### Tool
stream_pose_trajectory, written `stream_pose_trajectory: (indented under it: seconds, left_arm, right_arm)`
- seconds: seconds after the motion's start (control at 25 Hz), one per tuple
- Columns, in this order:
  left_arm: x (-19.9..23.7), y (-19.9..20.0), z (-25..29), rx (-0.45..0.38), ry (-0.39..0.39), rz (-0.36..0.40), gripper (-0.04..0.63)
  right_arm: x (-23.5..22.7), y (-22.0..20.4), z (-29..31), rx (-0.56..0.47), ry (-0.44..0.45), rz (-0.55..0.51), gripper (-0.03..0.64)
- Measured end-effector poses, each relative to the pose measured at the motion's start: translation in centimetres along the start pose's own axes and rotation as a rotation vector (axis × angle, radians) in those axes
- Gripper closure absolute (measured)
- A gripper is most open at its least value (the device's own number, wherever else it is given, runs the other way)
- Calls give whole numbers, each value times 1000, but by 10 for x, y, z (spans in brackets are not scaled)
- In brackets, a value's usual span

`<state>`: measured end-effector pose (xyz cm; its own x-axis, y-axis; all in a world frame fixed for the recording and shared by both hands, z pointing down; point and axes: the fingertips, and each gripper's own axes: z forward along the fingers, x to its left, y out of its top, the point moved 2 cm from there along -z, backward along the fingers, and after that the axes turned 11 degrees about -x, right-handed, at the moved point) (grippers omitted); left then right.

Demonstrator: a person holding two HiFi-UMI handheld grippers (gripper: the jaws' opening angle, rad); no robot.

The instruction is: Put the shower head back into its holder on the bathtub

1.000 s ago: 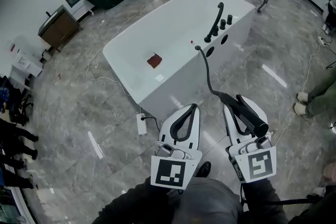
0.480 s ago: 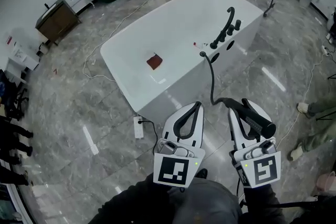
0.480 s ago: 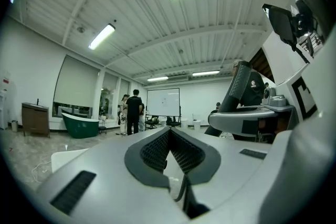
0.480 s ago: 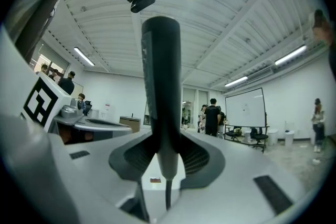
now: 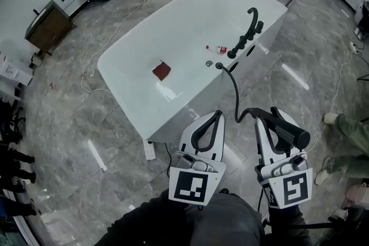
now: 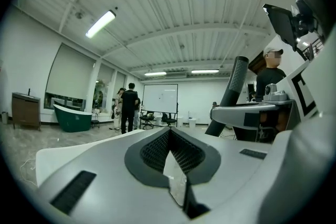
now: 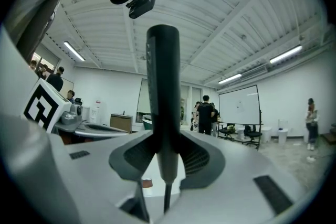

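Head camera looks steeply down, bathtub (image 5: 184,106) just ahead; each tool camera rides low, facing level along its jaws; both catch the far whiteboard (image 6: 160,98).

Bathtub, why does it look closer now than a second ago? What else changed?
The person carried both grippers toward the bathtub, so it sits nearer and a small bottle inside shows more clearly. The hose loops more. Same as before: right gripper shut on the shower head, left gripper shut and empty, brown square in the tub.
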<state>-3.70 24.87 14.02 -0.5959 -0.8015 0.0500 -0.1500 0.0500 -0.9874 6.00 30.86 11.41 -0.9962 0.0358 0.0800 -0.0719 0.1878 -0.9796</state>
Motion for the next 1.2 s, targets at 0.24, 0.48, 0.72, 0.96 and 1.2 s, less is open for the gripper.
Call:
stream_pose_trajectory:
  seconds: [0.24,0.48,0.72,0.96,1.2]
  left_arm:
    - [15,-4,22,4,-27,-25,592]
    - [16,-13,50,20,-26,-31,592]
    - [14,-18,89,24,1,-14,592]
    - [15,-38,133,60,48,-2,592]
    - [17,-49,173,78,123,26,592]
  right_arm:
    - [-5,12,24,-15,-13,-18,477]
    - [-29,12,40,-24,-18,-14,476]
    - [-66,3,58,-21,3,10,477]
    - [-108,-18,82,-14,39,43,476]
    - [-146,-35,108,-6,115,84,476]
